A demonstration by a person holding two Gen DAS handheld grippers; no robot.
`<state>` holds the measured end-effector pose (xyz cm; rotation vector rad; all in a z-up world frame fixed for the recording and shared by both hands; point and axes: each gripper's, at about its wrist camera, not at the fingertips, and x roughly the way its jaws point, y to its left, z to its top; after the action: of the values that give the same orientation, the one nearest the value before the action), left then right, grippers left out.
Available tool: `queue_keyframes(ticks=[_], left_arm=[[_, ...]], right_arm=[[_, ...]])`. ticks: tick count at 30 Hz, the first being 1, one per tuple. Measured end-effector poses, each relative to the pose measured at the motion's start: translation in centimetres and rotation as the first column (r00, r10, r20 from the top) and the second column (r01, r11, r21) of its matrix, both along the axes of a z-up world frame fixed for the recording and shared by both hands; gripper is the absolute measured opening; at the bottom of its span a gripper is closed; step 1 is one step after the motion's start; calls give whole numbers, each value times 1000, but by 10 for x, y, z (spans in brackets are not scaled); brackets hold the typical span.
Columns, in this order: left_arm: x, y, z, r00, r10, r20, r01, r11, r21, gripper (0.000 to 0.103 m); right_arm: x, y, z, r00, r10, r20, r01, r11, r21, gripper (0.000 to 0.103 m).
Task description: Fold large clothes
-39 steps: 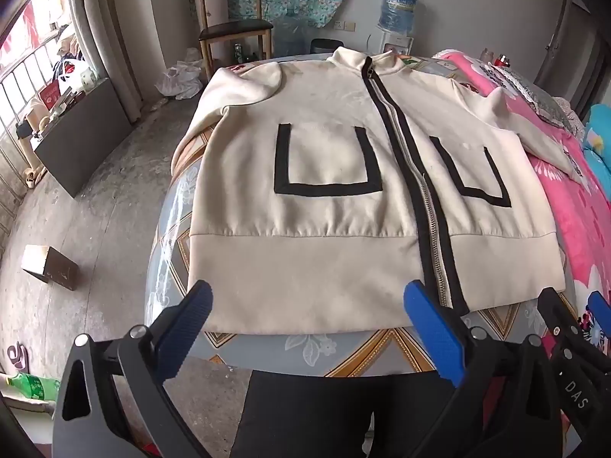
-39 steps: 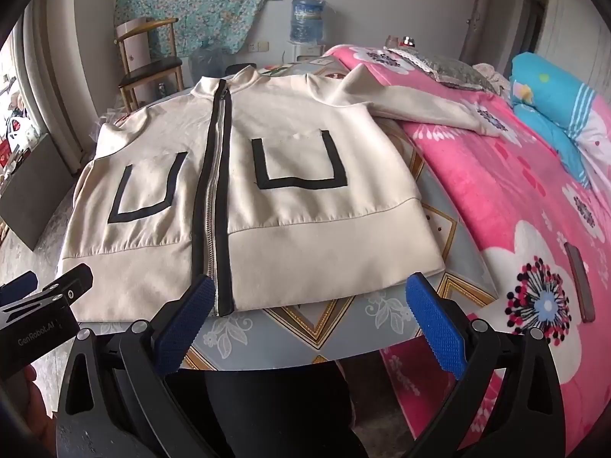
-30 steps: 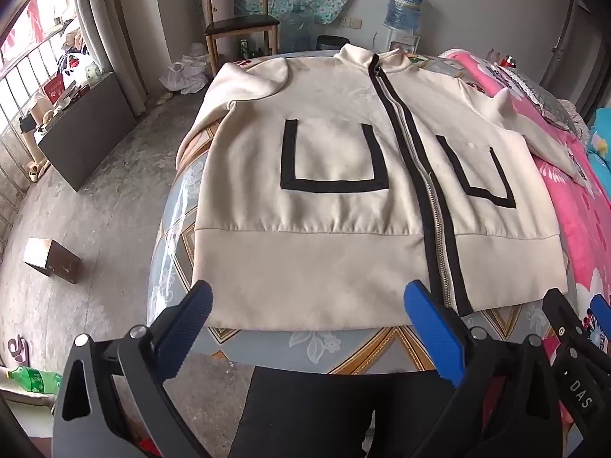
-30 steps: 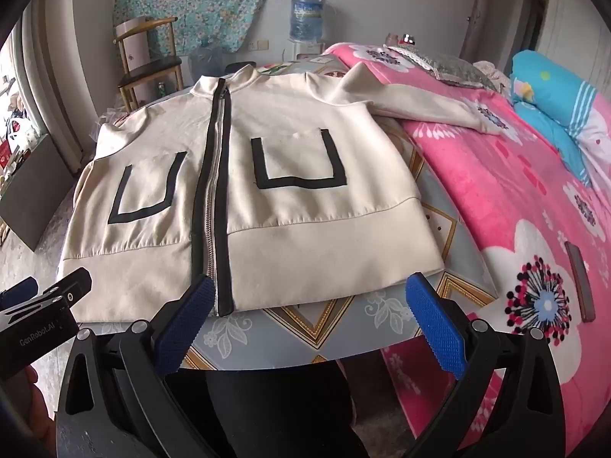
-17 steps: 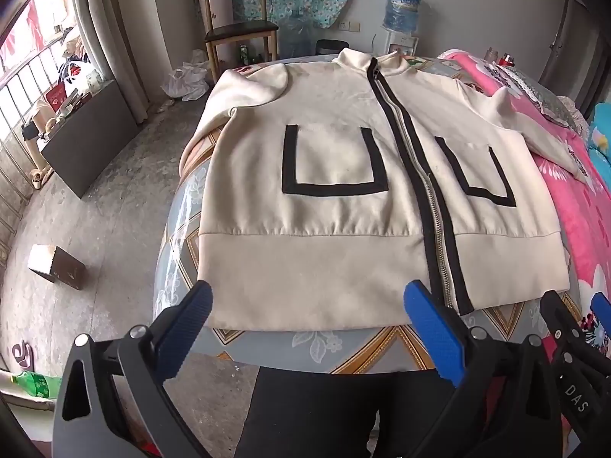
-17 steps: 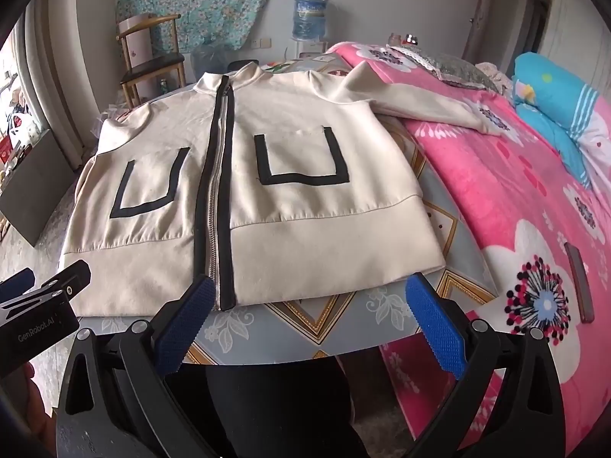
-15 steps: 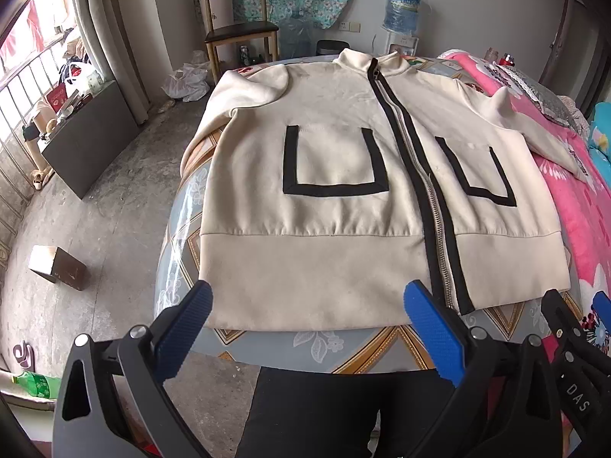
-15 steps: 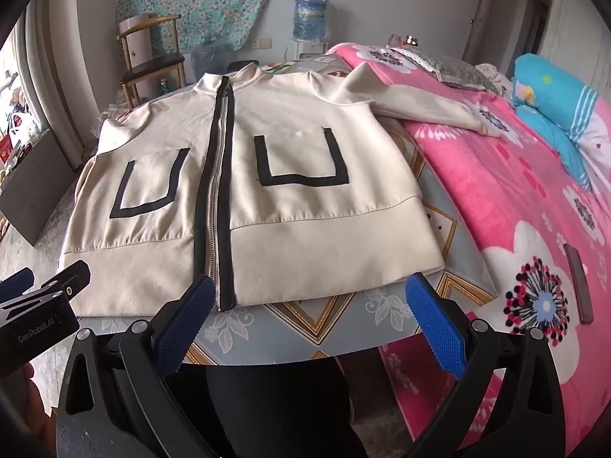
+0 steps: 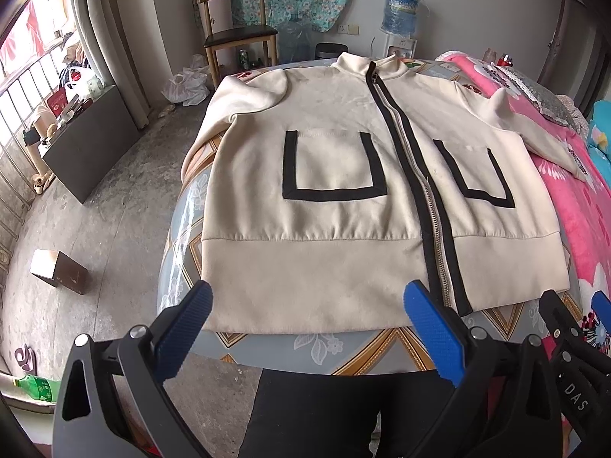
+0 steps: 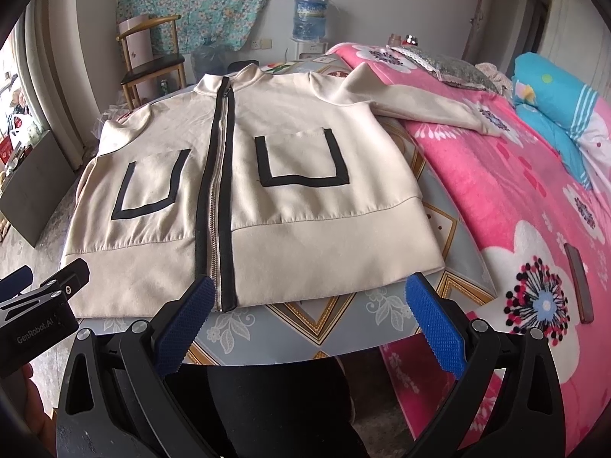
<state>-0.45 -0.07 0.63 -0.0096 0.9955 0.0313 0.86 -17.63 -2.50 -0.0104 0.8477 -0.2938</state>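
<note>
Cream zip jacket (image 9: 343,229), flat and face up on patterned counter (image 9: 343,347), hem just beyond both tongs. Left tongs (image 9: 305,328) and right tongs (image 10: 307,313) spread wide, gripping nothing. "GenRobot.AI" legible on left tongs' body, "DAS" on right.

Bare table (image 9: 317,347) strip lies open below the jacket (image 9: 343,236) hem.
</note>
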Motion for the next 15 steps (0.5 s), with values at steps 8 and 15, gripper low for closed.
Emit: queue_keyframes(ticks=[8, 15], left_arm=[[0, 2, 0, 1000, 3, -1, -3, 1000, 4, 98], [1, 3, -1, 1000, 6, -2, -6, 1000, 8, 98]], right_arm=[[0, 0, 0, 1000, 4, -2, -4, 1000, 0, 96], [1, 1, -1, 1000, 3, -2, -3, 1000, 0, 96]])
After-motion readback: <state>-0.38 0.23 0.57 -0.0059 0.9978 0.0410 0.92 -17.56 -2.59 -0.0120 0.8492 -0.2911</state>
